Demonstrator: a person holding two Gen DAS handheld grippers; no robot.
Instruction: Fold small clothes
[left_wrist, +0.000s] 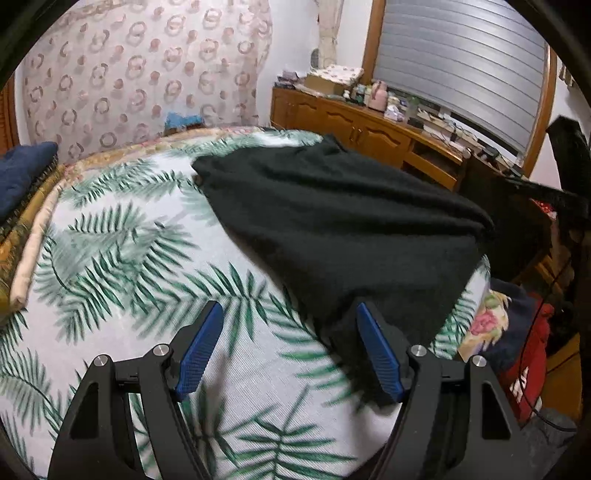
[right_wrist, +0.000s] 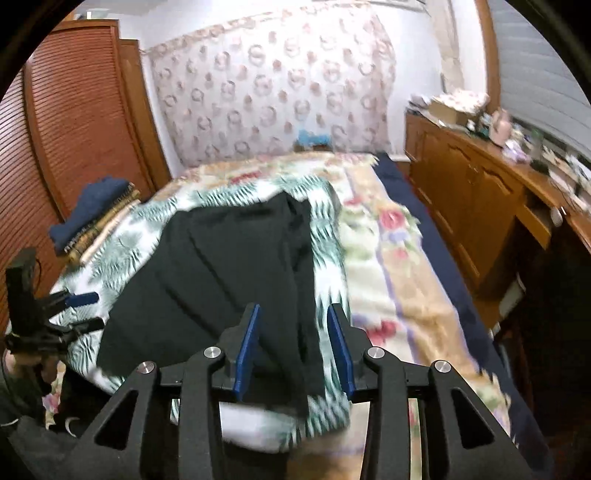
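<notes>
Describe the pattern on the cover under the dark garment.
Green palm fronds on white cover, beneath the dark garment; clearest in the left wrist view.

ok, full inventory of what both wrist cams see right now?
dark garment: 1, black-green, spread on the palm-print cover
palm-print cover: 1, white and green, over the bed
floral blanket: 1, cream and pink, under the cover, right side of bed
folded pile: 1, navy on top, bed's far left corner
sideboard: 1, wood, cluttered, under the window
louvred wardrobe: 1, reddish wood, left wall
left gripper: 1, black with blue pads, open, at the garment's near corner
right gripper: 1, same, open above the garment's edge
</notes>
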